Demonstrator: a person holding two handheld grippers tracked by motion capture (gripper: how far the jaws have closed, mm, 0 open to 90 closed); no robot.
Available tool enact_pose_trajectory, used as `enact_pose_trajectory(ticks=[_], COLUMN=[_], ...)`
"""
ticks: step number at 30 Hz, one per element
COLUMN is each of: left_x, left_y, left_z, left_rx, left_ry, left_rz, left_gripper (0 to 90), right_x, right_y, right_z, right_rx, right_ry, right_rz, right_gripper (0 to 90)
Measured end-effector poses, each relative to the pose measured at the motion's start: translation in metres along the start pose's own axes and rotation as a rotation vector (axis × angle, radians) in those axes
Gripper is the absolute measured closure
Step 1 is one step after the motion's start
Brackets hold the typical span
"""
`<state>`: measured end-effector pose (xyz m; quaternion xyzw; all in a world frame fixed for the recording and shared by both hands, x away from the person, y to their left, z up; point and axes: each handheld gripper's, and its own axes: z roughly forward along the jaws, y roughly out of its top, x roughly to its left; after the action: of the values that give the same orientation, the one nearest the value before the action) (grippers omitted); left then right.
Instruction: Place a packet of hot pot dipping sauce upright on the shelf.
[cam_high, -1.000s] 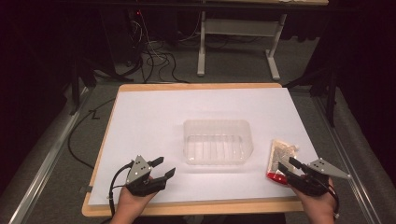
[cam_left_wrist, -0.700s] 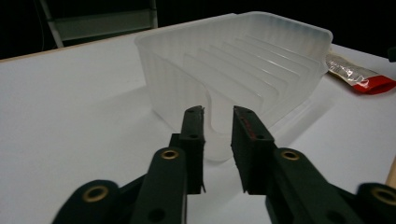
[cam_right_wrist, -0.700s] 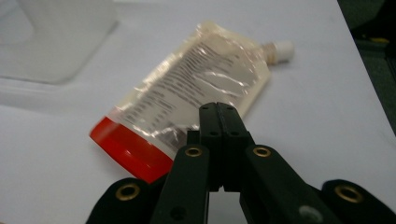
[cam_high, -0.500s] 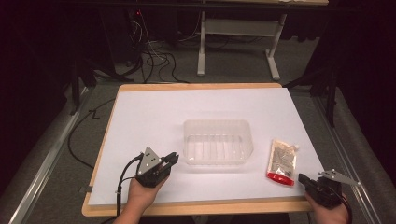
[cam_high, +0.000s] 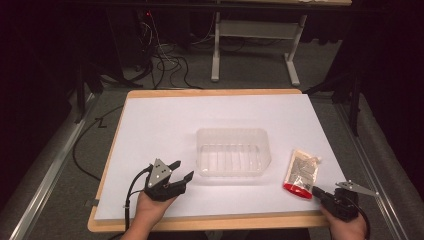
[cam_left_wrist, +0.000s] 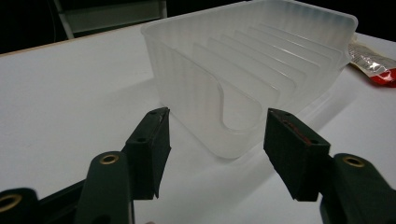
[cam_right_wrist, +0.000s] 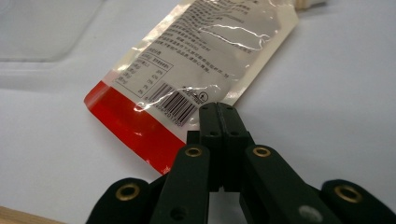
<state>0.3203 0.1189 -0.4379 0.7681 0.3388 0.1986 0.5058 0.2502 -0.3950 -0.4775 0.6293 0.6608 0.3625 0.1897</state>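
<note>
Shut right claw (cam_right_wrist: 219, 112) hides the pouch's (cam_right_wrist: 196, 74) near edge.

White sheet (cam_high: 165, 130) over pale wood counter (cam_high: 210, 93). Translucent, milky tray (cam_high: 232, 152) with ribbed walls and a row of frosted dividers inside. Cream and silvery pouch (cam_high: 301, 172) with a solid red band along one end, fine dark print and a black barcode. Black left tool (cam_high: 176, 172) with brass-coloured rivets and a grey plate on top. Black right tool (cam_high: 317, 189), same brass rivets. Grey floor (cam_high: 65, 175) beyond, dark surroundings.
</note>
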Motion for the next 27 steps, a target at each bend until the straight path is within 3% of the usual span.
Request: enact_pose_trajectory(ticks=[8,19,23,25,27], left_x=[-0.002,0.005,0.007,0.008,0.009], left_y=[-0.002,-0.009,-0.011,-0.013,-0.015], left_z=[-0.001,-0.015,-0.020,-0.022,-0.026], left_rx=[0.013,0.018,0.020,0.024,0.026], left_ry=[0.000,0.014,0.020,0.024,0.030], left_rz=[0.020,0.000,-0.004,-0.009,-0.010], left_gripper=[38.9,37.9,37.2,36.9,36.8], right_x=[0.013,0.033,0.028,0.016,0.012], right_y=[0.003,0.013,0.022,0.028,0.030], right_z=[0.008,0.024,0.018,0.016,0.016], right_rx=[0.017,0.036,-0.027,-0.077,-0.093], right_ry=[0.043,0.088,0.075,0.045,0.034], right_rz=[-0.041,-0.119,-0.094,-0.062,-0.049], right_gripper=[90.0,90.0,84.1,78.6,76.0])
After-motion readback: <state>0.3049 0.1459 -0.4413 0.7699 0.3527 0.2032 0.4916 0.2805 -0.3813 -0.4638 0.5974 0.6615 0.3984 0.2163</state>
